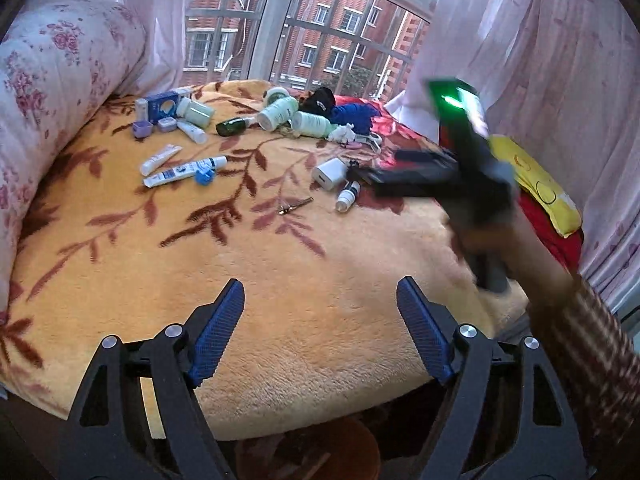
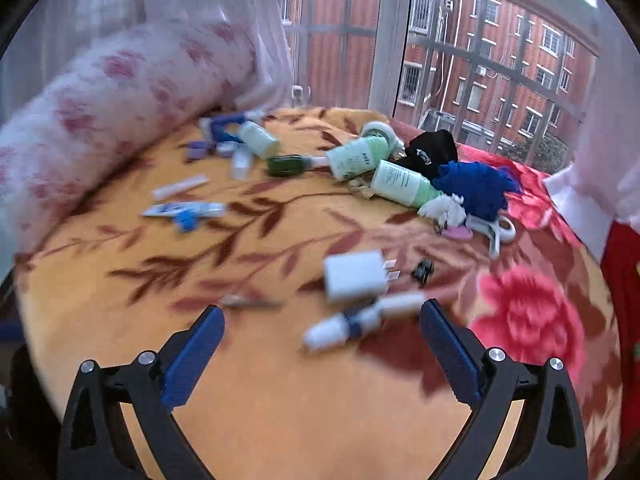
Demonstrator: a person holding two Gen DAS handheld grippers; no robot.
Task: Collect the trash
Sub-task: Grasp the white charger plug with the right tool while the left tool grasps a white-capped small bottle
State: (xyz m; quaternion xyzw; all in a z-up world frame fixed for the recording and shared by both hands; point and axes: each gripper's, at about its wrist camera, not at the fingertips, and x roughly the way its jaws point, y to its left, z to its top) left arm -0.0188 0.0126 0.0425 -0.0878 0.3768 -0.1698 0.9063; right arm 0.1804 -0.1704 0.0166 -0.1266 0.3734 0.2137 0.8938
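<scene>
Rolled flowered quilt (image 1: 52, 80) is lying along the left edge of the bed, with the yellow leaf-patterned blanket (image 1: 280, 300) spreading out from it. Near the quilt, a blue box (image 1: 162, 106), 2 small purple containers (image 1: 152, 126) and a pale green bottle (image 1: 196, 111) are sitting together; just below them 2 white tubes (image 1: 176, 166) are lying side by side, a blue clip (image 1: 204, 176) touching the lower one. A dark green bottle (image 1: 232, 125) is lying at centre, then 2 more pale green bottles (image 1: 294, 118) on their sides, with a tape roll (image 1: 278, 94) behind them. Black cloth (image 1: 320, 100) and blue cloth (image 1: 354, 114) are bunching up to their right, and a crumpled white tissue (image 1: 343, 133) is resting against the blue cloth. Nearer the front, a key (image 1: 295, 205), a white charger (image 1: 330, 174) and a small white bottle (image 1: 348, 196) are lying apart on the blanket. Left gripper (image 1: 320, 300) is hovering over bare blanket, jaws spread, nothing between them. Right gripper (image 2: 322, 328) is showing wide-open jaws, empty, held above the charger and small bottle; the left view is catching its blurred body with a striped sleeve (image 1: 600, 360) at far right.
</scene>
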